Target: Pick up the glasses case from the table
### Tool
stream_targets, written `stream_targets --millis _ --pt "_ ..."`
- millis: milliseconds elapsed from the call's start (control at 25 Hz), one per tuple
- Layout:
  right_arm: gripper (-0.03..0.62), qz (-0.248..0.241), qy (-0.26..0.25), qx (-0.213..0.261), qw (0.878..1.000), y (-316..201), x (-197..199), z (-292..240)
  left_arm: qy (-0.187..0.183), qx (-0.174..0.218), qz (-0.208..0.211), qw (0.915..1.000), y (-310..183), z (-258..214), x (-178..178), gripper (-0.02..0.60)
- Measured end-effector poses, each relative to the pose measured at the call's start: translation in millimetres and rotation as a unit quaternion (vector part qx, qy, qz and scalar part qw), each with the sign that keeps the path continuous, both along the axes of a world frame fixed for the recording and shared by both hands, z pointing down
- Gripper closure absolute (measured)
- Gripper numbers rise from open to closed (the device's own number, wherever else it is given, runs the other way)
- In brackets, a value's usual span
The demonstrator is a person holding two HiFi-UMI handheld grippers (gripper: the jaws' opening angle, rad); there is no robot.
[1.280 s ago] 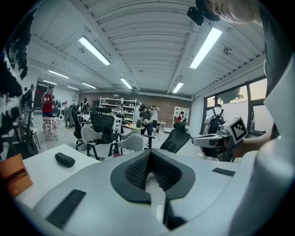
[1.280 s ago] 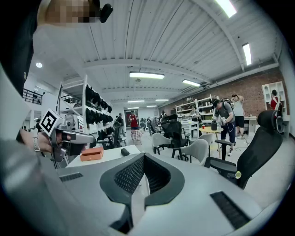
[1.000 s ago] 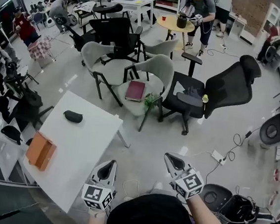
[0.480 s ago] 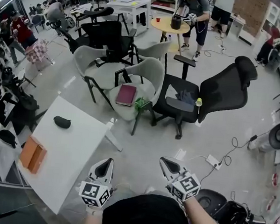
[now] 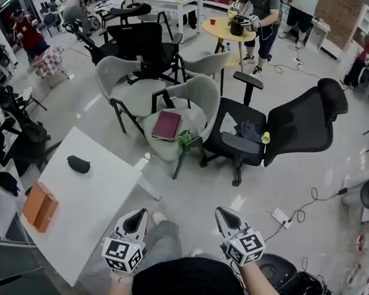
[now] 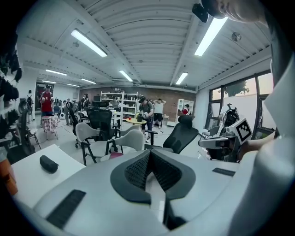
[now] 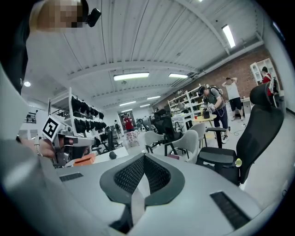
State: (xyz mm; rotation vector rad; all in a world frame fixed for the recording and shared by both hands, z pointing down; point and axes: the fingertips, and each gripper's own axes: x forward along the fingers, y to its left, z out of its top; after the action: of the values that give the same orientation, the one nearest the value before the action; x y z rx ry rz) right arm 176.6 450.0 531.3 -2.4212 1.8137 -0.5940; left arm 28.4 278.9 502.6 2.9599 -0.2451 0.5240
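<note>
The glasses case (image 5: 78,164) is a black oval pouch lying on the far part of the white table (image 5: 100,200). It also shows small at the left in the left gripper view (image 6: 48,163) and far off in the right gripper view (image 7: 112,156). My left gripper (image 5: 139,215) hovers off the table's near right edge, well short of the case, with its jaws together and nothing in them. My right gripper (image 5: 225,213) is over the floor further right, also shut and empty. In their own views the left gripper (image 6: 150,154) and right gripper (image 7: 143,159) show their pads meeting.
An orange box (image 5: 39,205) lies on the table's left edge. A grey chair with a red book (image 5: 167,125) and a black office chair (image 5: 291,128) stand beyond the table. A power strip (image 5: 280,218) and cables lie on the floor at right. People stand far back.
Both grippers have travelled forward with the person, still shut. The table and case have slid left and down in the head view. A leg has stepped in between the grippers.
</note>
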Motion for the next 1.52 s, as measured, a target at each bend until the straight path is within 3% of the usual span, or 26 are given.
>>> stream_targets --millis 160,520,680,920,1160,1360,1520 --pt "0.568 -0.002 -0.002 -0.007 1.000 -50 21 2 0.008 -0.005 -0.004 0.9999 -47 4 16 0.561" --pt "0.568 -0.050 0.016 -0.015 0.999 -225 38 -23 0.022 -0.012 -0.013 0.9996 -194 -3 42 0.561" --pt "0.568 -0.090 0.028 -0.017 0.995 -293 28 -29 0.021 -0.004 -0.033 0.9992 -239 -2 30 0.561" --pt "0.568 -0.161 0.040 -0.023 0.986 -370 -7 -33 0.027 -0.012 -0.112 0.9933 -295 5 -16 0.561" --pt "0.568 -0.225 0.039 -0.035 0.973 -430 -36 -26 0.005 -0.030 -0.209 0.9774 -332 30 -74 0.560" --pt "0.568 -0.278 0.039 -0.046 0.959 -474 -60 -21 -0.024 -0.064 -0.279 0.9577 -359 58 -108 0.560" --pt "0.568 -0.314 0.041 -0.054 0.947 -505 -68 -17 -0.044 -0.081 -0.337 0.9371 -385 76 -123 0.558"
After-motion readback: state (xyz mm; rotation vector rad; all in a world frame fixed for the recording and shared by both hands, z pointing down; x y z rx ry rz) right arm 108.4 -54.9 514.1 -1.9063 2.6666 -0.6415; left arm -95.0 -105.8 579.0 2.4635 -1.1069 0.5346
